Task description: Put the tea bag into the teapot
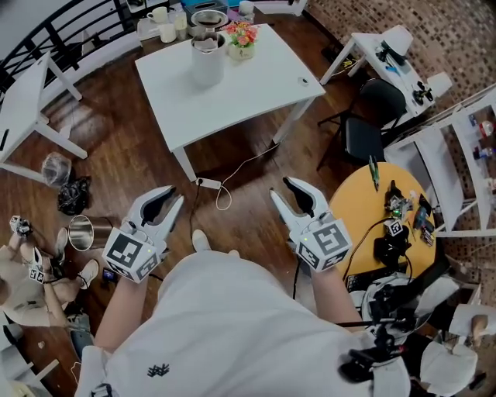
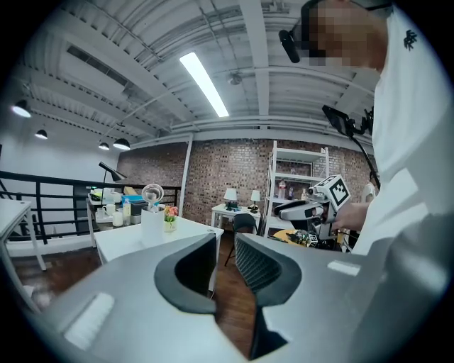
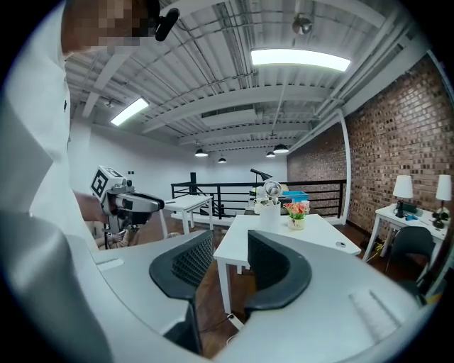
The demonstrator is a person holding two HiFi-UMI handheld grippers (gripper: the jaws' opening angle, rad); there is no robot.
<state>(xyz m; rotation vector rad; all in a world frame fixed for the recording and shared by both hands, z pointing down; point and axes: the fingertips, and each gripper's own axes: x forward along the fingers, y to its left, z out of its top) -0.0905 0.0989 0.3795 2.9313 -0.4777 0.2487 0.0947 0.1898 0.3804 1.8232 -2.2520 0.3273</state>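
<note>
Teapot (image 1: 209, 18) far ahead of jaws

A small flower pot (image 1: 242, 37) stands on the white surface (image 1: 256, 85); 1 black chair (image 1: 364, 132) sits nearby, beside a round yellow table (image 1: 353, 203).

A dark wooden plank floor (image 1: 116, 147) shines glossy beneath a smooth, matt white table (image 1: 263, 89). The left gripper (image 1: 174, 195) and right gripper (image 1: 280, 188) wear matt grey plastic shells, their black pads (image 3: 186, 262) finely ribbed (each marker cube (image 1: 324, 242) carries flat black-and-white print). A polished metal pot (image 1: 80, 231) gleams on the floor near a crinkled, shiny black plastic bag (image 1: 74, 194). The person's white top (image 1: 232, 326) is soft, matt cloth. A rough brick wall (image 3: 397, 142) stands by a black-painted metal railing (image 3: 213, 191).
</note>
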